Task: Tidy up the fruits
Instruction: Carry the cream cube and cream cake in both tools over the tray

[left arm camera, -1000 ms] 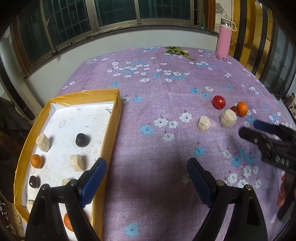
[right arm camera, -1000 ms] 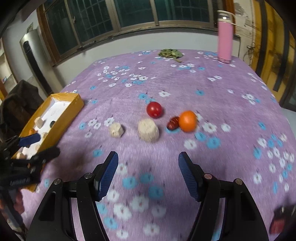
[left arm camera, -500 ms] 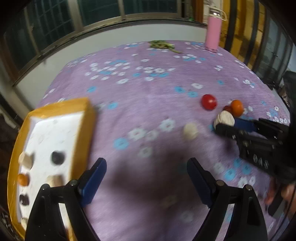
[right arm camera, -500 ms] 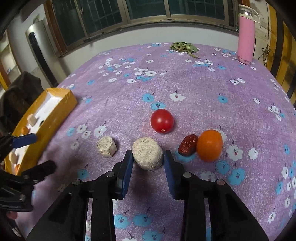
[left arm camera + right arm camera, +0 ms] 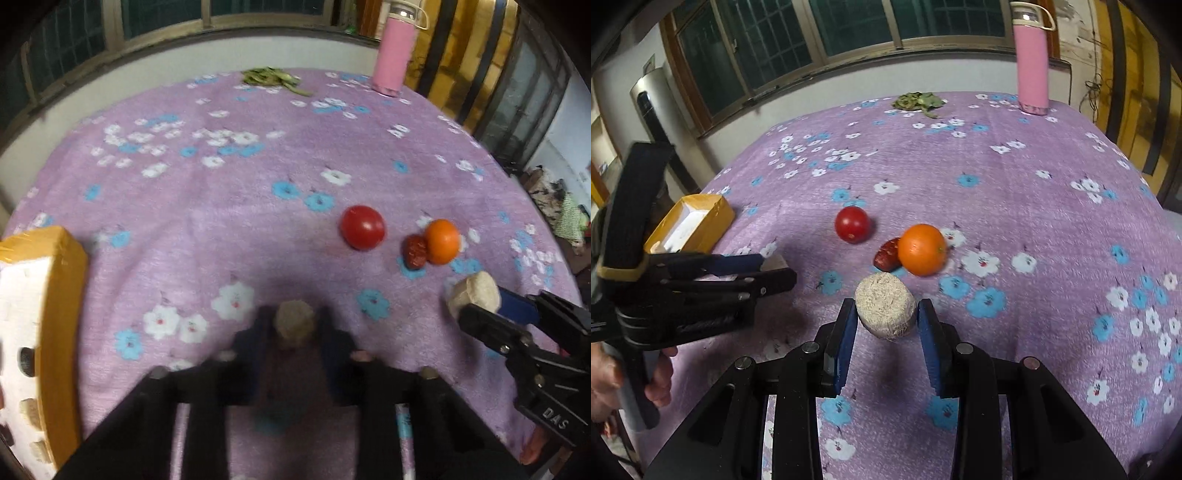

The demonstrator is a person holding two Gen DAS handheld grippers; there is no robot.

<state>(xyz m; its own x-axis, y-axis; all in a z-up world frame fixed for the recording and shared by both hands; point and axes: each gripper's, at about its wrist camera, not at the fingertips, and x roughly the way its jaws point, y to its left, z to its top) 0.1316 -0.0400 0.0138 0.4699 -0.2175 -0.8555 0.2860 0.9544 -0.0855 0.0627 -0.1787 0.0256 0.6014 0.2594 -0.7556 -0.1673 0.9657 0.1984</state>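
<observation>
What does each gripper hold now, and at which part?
Right gripper: the big beige chunk, gripped by its two sides. Left gripper: the small beige chunk, also by its sides; blur hides the exact contact.

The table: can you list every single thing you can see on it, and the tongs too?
Tablecloth: one, purple with flowers, covering the table.
Tomato: one, red, mid-table.
Orange: one, orange, right of the tomato.
Date: one, dark red, touching the orange.
Large pale chunk: one, beige, between the right tongs.
Small pale chunk: one, beige, between the left tongs.
Box: one, yellow, white inside, left edge.
Bottle: one, pink, far side.
Leaves: one pile, green, far side.
Left tongs: shut on the small chunk.
Right tongs: shut on the large chunk.
</observation>
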